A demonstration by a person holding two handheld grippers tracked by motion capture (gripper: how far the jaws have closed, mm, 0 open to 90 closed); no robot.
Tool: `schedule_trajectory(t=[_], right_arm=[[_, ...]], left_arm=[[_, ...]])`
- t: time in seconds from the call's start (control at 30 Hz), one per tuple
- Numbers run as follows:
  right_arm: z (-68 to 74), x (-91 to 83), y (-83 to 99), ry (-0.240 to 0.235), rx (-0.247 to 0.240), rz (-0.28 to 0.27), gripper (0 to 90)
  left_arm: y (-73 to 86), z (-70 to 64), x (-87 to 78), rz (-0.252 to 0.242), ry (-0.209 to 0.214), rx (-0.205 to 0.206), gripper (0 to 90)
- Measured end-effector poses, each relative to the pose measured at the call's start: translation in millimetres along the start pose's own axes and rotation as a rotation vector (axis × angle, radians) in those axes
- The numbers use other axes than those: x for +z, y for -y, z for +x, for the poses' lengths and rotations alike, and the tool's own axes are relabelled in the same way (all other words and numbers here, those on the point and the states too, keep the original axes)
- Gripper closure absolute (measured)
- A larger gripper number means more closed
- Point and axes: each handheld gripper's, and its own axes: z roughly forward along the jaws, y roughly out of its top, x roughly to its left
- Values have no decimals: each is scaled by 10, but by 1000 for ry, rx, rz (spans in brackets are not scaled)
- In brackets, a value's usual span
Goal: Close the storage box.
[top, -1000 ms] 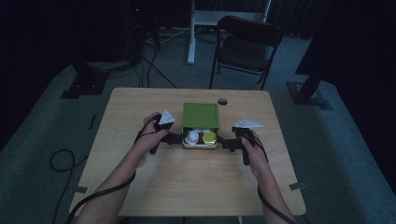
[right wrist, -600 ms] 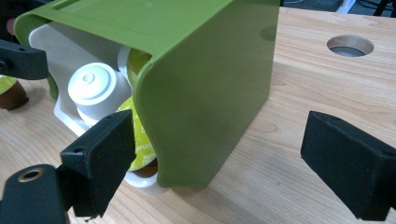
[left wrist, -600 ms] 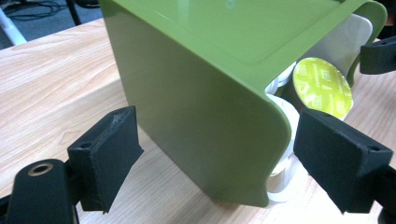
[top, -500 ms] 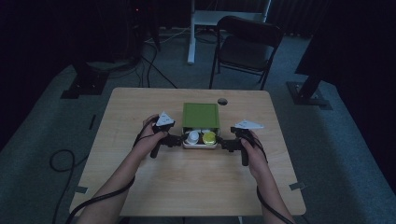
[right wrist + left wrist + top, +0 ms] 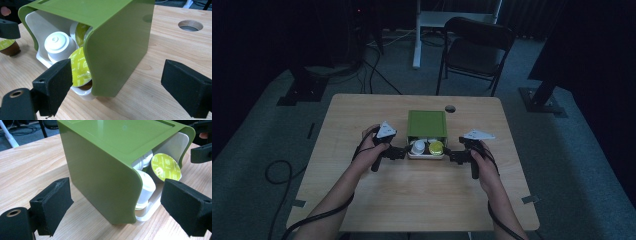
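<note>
A green box stands at the table's middle, its white drawer pulled out toward me. The drawer holds a white capsule and a yellow-green-lidded capsule. My left gripper is at the drawer's left side and my right gripper at its right. In the left gripper view the gripper is open and straddles the box's corner. The right gripper is likewise open around the opposite corner. A loose brown capsule lies beyond the drawer.
The wooden table has a round cable hole just behind the box. A dark folding chair and a white stand are on the floor beyond the table. Cables trail from both grippers off the near edge.
The left hand has shifted slightly toward the near edge. The box, drawer and right hand look unchanged.
</note>
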Motion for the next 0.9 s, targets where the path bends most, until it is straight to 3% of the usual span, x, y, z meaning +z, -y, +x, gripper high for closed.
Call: schedule_trajectory(t=[0.23, 0.9], right_arm=[[4, -44, 48, -15, 13, -1, 97], [-109, -261, 258, 18, 19, 10, 97]], left_arm=[[83, -12, -77, 10, -3, 1, 100], [261, -60, -252, 24, -9, 0, 101]])
